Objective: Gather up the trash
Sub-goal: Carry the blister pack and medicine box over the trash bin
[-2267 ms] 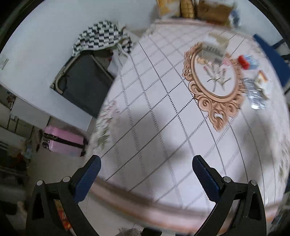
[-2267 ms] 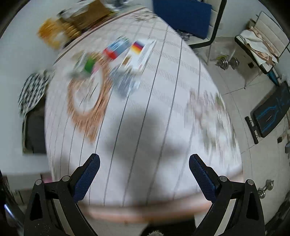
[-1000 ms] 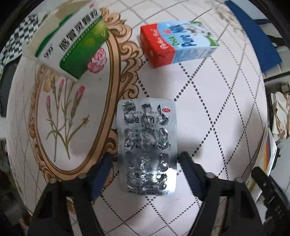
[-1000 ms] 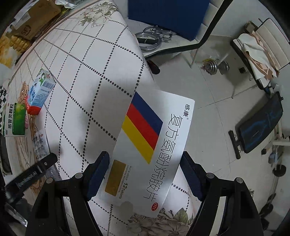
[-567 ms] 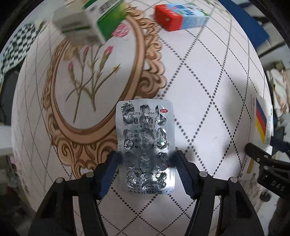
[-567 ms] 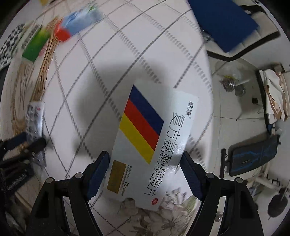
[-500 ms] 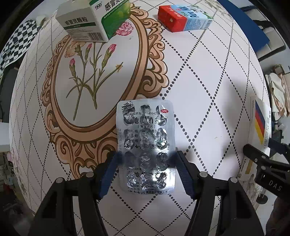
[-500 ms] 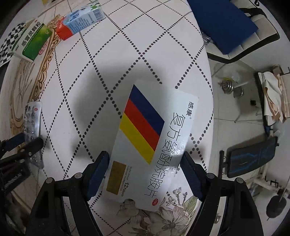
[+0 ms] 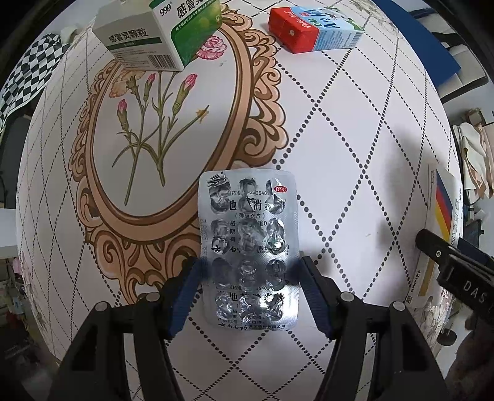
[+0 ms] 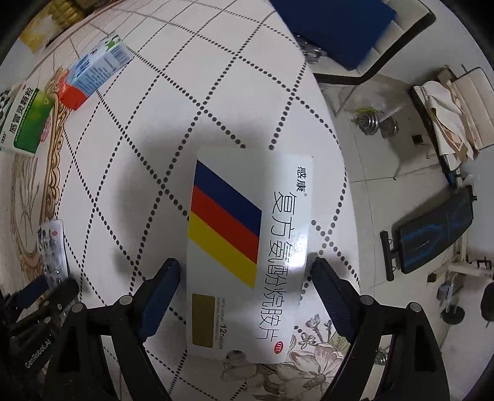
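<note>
The left gripper point(image 9: 249, 271) is clamping a silver blister pack point(image 9: 249, 243) by its long edges, the foil crumpled, its pockets burst, red OTC mark at the top; it is lying over the tablecloth point(image 9: 355, 148). At 11 o'clock a green-and-white medicine box point(image 9: 160, 34) is sitting, at 1 o'clock a red-and-blue milk carton point(image 9: 311, 27). The right gripper point(image 10: 245, 277) is opening its jaws around a flat white tablet box point(image 10: 250, 246) striped blue, red and yellow; its pads are standing just clear of the box's sides.
</note>
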The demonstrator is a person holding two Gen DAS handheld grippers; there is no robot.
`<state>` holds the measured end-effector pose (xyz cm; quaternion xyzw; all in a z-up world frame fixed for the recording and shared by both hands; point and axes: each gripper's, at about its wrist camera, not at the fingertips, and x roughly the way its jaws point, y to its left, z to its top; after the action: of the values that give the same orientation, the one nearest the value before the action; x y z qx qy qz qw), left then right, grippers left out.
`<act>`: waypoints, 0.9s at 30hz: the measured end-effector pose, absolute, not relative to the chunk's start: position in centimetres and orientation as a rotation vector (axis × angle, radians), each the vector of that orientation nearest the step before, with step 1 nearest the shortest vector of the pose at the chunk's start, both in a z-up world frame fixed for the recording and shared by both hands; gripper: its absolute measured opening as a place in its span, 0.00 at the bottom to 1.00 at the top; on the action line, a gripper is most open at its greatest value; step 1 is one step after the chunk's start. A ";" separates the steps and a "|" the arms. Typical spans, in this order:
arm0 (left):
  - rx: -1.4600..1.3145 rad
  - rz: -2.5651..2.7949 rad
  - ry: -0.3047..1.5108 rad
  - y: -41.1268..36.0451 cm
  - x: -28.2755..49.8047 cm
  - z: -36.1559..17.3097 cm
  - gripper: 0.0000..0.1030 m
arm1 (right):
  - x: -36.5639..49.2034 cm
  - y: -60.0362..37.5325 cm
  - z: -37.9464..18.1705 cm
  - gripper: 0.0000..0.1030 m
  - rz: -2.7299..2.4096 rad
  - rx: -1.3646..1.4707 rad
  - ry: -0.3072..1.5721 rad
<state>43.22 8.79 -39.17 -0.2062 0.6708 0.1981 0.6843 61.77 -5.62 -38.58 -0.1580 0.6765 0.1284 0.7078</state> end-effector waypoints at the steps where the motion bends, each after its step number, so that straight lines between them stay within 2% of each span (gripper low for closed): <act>1: -0.462 0.445 1.501 8.7 43.3 -39.2 0.61 | 61.6 -5.6 -38.5 0.78 0.291 -0.355 1.490; 2: -0.460 0.445 1.499 8.5 43.2 -39.0 0.61 | 61.3 -5.4 -38.2 0.72 0.299 -0.361 1.476; 10: -0.423 0.434 1.468 7.7 42.3 -37.6 0.60 | 59.4 -5.0 -37.7 0.72 0.351 -0.368 1.471; 18: -0.368 0.439 1.364 6.6 40.5 -32.1 0.60 | 55.8 -5.7 -35.0 0.72 0.391 -0.358 1.400; 27: -0.359 0.437 1.237 5.4 33.9 -25.5 0.60 | 49.2 -6.1 -29.6 0.72 0.465 -0.336 1.301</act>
<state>33.90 5.39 -25.52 -0.1662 0.5720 0.2020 0.7774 49.24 -6.11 -29.62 -0.1541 0.5970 0.2134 0.7579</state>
